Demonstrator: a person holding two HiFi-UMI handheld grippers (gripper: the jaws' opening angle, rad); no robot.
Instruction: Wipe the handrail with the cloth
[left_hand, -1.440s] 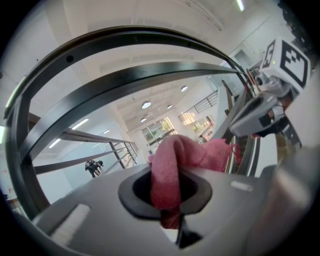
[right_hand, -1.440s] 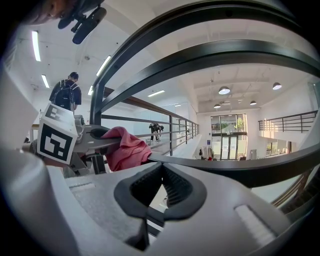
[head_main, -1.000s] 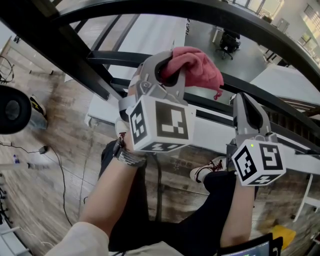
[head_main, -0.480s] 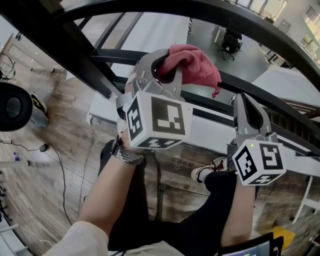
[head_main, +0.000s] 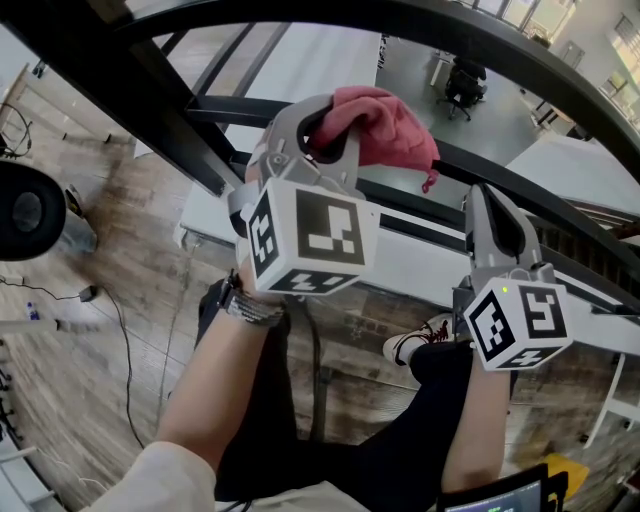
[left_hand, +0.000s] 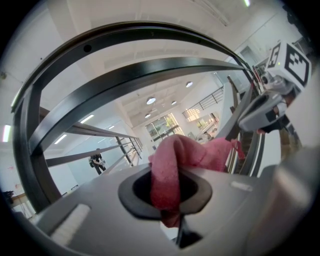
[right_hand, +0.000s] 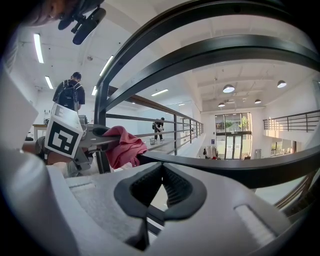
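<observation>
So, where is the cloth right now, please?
The cloth is upper centre in the head view, held in the fingers of the left gripper, by the dark rail.

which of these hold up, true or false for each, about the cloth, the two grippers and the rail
1. The left gripper is shut on the pink cloth. True.
2. The right gripper holds a second cloth. False: its jaws are together with nothing between them.
3. The cloth lies on the wooden floor. False: it is held up against a dark rail of the railing.
4. In the head view the right gripper sits lower and further right than the left gripper. True.
5. The cloth is folded flat and neat. False: it is bunched up, spilling out past the jaws.
</observation>
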